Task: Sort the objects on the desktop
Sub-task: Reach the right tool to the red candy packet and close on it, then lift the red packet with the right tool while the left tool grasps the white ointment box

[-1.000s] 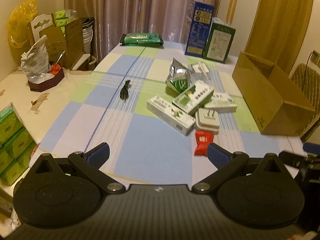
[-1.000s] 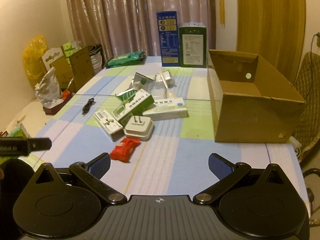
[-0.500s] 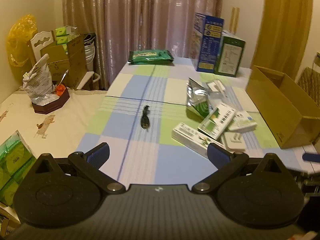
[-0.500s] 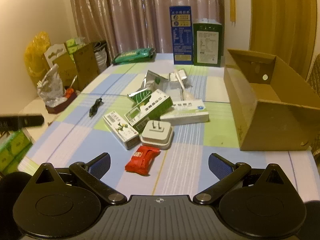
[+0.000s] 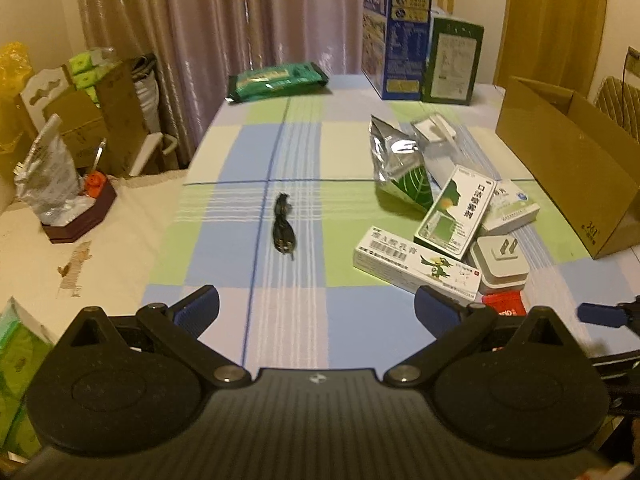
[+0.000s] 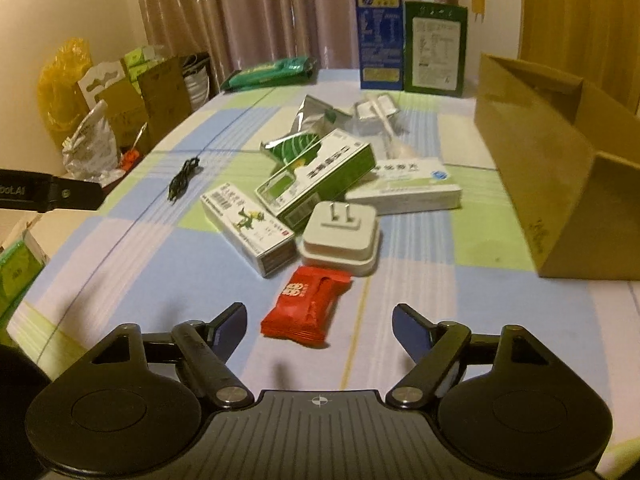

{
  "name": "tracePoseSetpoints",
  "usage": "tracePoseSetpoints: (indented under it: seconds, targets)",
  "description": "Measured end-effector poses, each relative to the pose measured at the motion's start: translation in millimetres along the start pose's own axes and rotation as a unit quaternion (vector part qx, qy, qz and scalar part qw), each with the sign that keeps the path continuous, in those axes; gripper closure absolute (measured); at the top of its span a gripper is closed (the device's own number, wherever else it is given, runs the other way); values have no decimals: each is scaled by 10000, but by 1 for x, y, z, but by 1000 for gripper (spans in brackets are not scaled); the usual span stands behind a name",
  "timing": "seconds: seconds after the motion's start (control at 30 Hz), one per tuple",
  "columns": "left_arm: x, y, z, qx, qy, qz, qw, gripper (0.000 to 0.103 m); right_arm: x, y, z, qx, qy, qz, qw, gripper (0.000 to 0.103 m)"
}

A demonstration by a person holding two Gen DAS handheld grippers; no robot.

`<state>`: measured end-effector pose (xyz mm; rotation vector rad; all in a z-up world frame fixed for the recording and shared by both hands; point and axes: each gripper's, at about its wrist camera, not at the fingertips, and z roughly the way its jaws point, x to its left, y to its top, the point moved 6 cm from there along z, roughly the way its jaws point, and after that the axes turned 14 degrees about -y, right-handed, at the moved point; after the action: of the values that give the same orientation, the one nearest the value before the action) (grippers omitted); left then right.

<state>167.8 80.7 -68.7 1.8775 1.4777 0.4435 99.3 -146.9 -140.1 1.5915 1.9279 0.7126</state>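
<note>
A pile of objects lies on the checked tablecloth: a red snack packet [image 6: 307,306], a white plug adapter [image 6: 341,238], several medicine boxes [image 6: 318,182] and a silver-green foil bag [image 5: 396,164]. A black cable [image 5: 283,226] lies apart to the left. My right gripper [image 6: 318,326] is open, low over the table, with the red packet just ahead between its fingers. My left gripper [image 5: 316,308] is open and empty, facing the cable. An open cardboard box [image 6: 560,168] stands at the right.
A green wipes pack [image 5: 276,80], a blue carton [image 5: 396,32] and a dark green carton [image 5: 454,60] stand at the table's far end. A side table at the left holds a foil bag in a wooden holder [image 5: 60,196]; tissue packs [image 5: 16,356] lie near left.
My right gripper has moved forward and down toward the red packet and its fingers have narrowed somewhat. My left gripper has swung left, bringing the cable to the centre of its view.
</note>
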Motion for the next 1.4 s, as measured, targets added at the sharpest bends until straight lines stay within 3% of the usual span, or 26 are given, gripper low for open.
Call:
tracePoseSetpoints:
  seconds: [0.5, 0.67, 1.1, 1.4]
  targets:
    - [-10, -2, 37, 251, -203, -203, 9993, 1, 25, -7, 47, 143, -103, -229, 9996, 48]
    - [-14, -4, 43, 309, -247, -227, 9990, 1, 22, -5, 49, 41, -221, -256, 9994, 70]
    - [-45, -6, 62, 197, -466, -559, 9972, 1, -7, -2, 34, 8, -398, 14, 9992, 74]
    - [-65, -4, 107, 146, -385, -914, 9950, 1, -35, -3, 32, -2, -595, 249, 9979, 74]
